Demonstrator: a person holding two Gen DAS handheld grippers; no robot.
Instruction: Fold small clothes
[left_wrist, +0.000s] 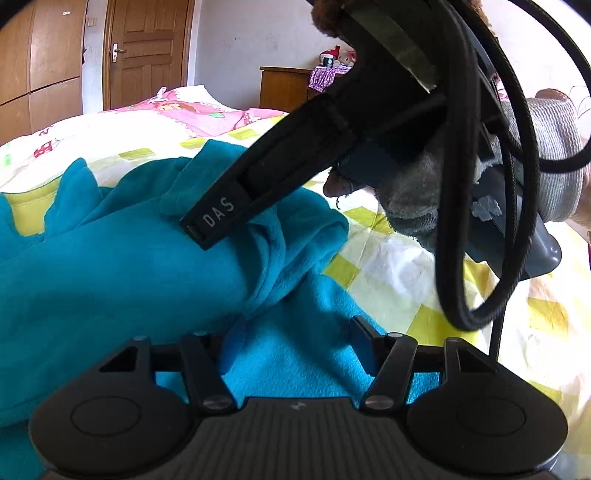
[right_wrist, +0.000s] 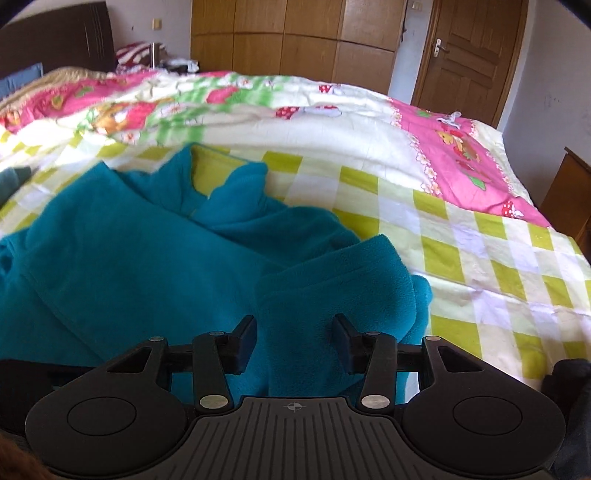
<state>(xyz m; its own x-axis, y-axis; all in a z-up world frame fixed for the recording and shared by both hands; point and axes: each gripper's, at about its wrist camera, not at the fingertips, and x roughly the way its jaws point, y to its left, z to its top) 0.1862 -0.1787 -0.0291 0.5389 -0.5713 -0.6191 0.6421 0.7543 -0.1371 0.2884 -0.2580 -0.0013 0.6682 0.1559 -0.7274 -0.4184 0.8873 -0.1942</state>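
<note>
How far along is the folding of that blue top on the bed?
Partly done: one sleeve already lies folded over the teal fleece top. In hand: the right gripper straddles that sleeve with jaws apart; the left gripper hovers open above the fleece. Left: the top remains rumpled on the checked quilt.

checked bedspread, wooden wardrobe, door

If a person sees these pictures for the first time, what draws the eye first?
The teal fleece garment, crumpled on the yellow-checked bedspread, dominates both views. In the left view, the right hand-held gripper reaches over it. A pink cartoon quilt lies behind.
</note>
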